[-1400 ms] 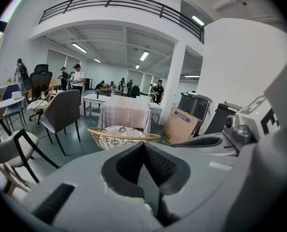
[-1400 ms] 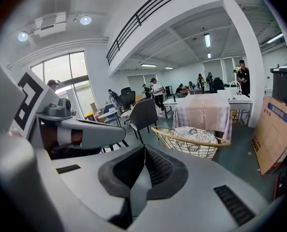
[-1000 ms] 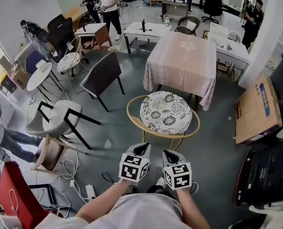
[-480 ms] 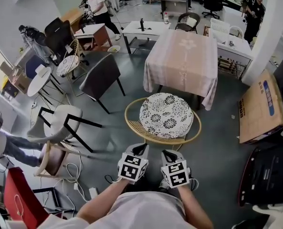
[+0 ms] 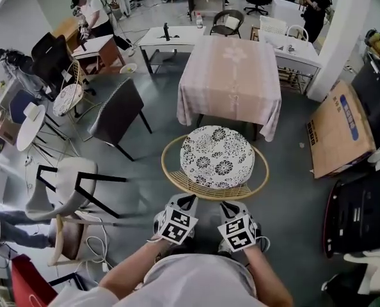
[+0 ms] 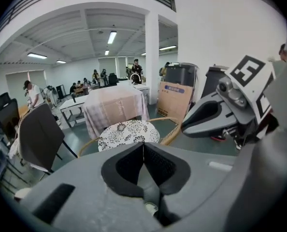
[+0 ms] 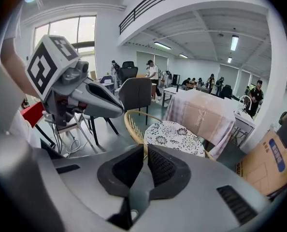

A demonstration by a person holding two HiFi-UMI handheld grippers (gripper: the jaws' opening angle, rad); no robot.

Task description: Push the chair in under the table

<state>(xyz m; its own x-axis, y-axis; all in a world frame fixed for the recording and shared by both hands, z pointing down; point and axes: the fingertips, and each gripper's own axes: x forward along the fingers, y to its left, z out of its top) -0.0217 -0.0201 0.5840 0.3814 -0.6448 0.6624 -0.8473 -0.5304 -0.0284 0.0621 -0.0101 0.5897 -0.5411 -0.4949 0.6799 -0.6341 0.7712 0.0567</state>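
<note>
1. The chair (image 5: 217, 155), round rattan with a flowered cushion, stands just in front of the table (image 5: 231, 75). Its far edge is near the table's hanging cloth (image 5: 267, 114), but the seat is not under the table, so the push looks not yet begun.
2. The left gripper (image 5: 186, 201) is closed on nothing; its own view shows the pads meeting. It sits on the side of the chair away from the table, close to the rim (image 5: 203, 194).
3. The right gripper (image 5: 231, 206) is also closed and empty, on that same side away from the table, just beside the left one.
4. Closed jaws probably suit this job: a push needs a blunt, solid tip rather than a grip, and shut jaws are less likely to snag in the rattan bars.
5. The 2 grippers point down and toward the table with the chair between them and it. This is likely so that 2 contact points on the rim drive the chair straight instead of letting it turn.
6. Whether either tip already touches the rim cannot be told; the head view suggests a slight gap.
7. Likely risk: the cloth hangs low on the table's near side, so the chair could drag it.
</note>
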